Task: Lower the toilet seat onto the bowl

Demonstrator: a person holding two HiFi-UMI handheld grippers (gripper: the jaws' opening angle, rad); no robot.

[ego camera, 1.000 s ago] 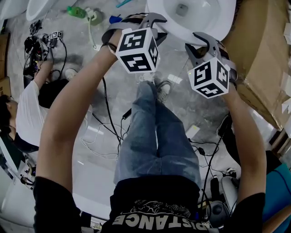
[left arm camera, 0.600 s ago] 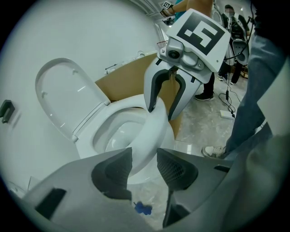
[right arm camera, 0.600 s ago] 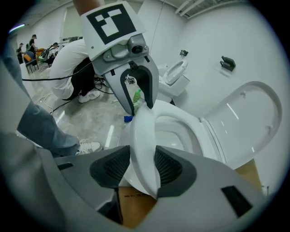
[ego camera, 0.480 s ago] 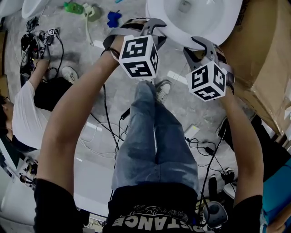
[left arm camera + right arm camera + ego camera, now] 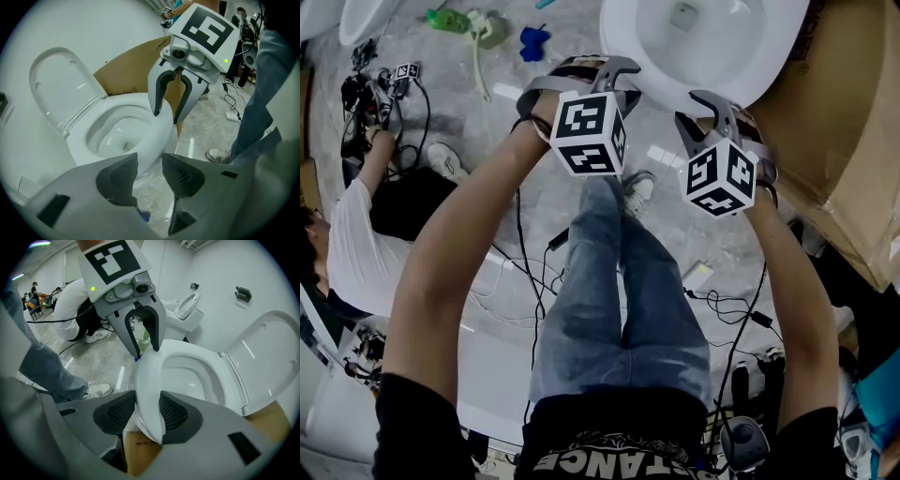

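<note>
White plastic is clamped between the jaws of the right gripper (image 5: 146, 412): the toilet seat (image 5: 146, 376) is held at its front rim, with the ribbed pads (image 5: 123, 412) pressed against both of its faces. The seat is seen lying low over the toilet bowl (image 5: 187, 380); whether it rests fully on the bowl cannot be told. Behind the bowl the lid (image 5: 267, 357) is stood upright against the wall. The left gripper (image 5: 149, 169) is held just in front of the bowl, with its jaws apart and nothing caught between them; only the bowl's outer front and clear plastic wrap are seen beyond the gap. In the right gripper view its fingertips are shown close to the seat's far rim, though contact cannot be made out. A cardboard box (image 5: 848, 141) is set just beside the bowl. Legs in blue jeans (image 5: 619, 300) are planted in front of the bowl, with cables (image 5: 520, 262) trailed over the floor near them. Well apart from the bowl, a crouching person in a white shirt (image 5: 356, 239) is seen.
</note>
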